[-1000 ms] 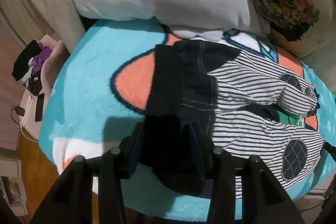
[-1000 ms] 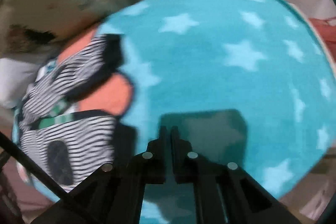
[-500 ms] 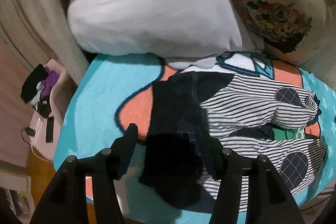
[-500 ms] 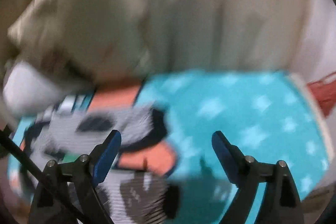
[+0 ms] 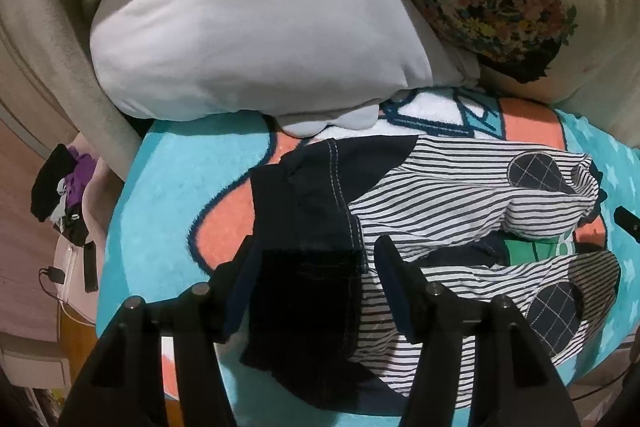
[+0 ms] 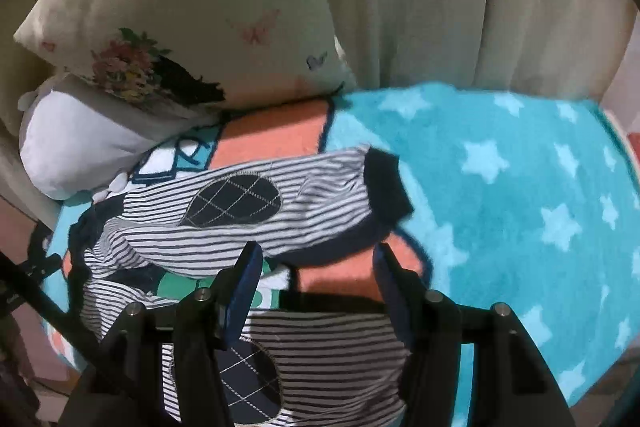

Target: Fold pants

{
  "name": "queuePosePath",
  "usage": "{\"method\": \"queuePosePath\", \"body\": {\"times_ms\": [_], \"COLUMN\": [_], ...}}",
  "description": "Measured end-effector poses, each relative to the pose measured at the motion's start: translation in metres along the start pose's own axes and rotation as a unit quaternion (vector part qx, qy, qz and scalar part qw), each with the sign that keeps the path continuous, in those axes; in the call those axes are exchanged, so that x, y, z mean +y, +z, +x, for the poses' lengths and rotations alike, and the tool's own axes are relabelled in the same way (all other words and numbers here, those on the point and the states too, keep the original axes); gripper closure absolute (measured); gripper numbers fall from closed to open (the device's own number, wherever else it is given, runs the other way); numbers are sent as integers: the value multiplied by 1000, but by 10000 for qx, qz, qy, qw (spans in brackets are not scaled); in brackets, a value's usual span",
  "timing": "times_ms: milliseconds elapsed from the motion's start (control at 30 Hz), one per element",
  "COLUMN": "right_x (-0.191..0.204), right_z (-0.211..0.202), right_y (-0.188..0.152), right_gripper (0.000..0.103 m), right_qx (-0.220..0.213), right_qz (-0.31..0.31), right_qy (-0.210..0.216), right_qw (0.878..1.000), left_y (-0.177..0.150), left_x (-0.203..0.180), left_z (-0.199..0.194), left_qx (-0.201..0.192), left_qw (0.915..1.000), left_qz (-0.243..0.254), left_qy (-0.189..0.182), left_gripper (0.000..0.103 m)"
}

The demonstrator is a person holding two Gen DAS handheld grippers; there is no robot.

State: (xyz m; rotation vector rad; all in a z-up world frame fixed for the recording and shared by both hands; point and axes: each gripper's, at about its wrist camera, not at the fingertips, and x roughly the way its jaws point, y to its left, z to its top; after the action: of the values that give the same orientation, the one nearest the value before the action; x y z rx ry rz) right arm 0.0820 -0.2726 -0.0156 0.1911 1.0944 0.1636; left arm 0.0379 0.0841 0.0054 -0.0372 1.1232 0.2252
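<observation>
The left claw (image 5: 316, 259) hangs spread and empty above the dark waistband of the striped pants (image 5: 460, 211). The right claw (image 6: 316, 263) is closing with nothing pinched, over the pant legs. Beyond both, the pants lie on a turquoise blanket (image 6: 520, 187), pillows (image 5: 256, 39) farther off.
</observation>
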Motion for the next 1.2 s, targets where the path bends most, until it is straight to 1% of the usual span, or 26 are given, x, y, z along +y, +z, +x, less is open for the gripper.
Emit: {"method": "queuePosePath", "body": {"times_ms": [67,133,200,367,433,600,833,1067,1200], "right_x": [-1,-2,-6,-13,-11,-6,-8,-10,-9], "right_z": [1,0,-1,11,12,13,14,26,36], "right_y": [-2,-4,-3,-1,0,9,35,50,54], "right_gripper": [41,41,41,41,41,41,41,41,41], "right_qx": [-12,-145,-267,51,87,26,-34,56,87], "right_qz": [35,119,233,389,285,12,-316,-572,-776], "right_qy": [-58,-169,-172,-50,-84,-208,-324,-405,-439], "right_qw": [10000,9997,9992,9992,9995,9998,9990,9975,9960], "left_y": [1,2,2,3,4,7,12,20,24], "left_x": [1,3,4,5,5,7,9,12,8], "left_z": [2,5,7,12,15,24,34,43,44], "left_qx": [24,46,69,121,162,260,331,386,333], "left_qw": [10000,10000,10000,9999,9998,9996,9992,9991,9991], "left_qz": [15,14,26,81,90,121,170,145,251], "left_qy": [26,39,40,56,59,87,117,120,77], "left_gripper": [45,45,45,45,45,45,45,45,45]}}
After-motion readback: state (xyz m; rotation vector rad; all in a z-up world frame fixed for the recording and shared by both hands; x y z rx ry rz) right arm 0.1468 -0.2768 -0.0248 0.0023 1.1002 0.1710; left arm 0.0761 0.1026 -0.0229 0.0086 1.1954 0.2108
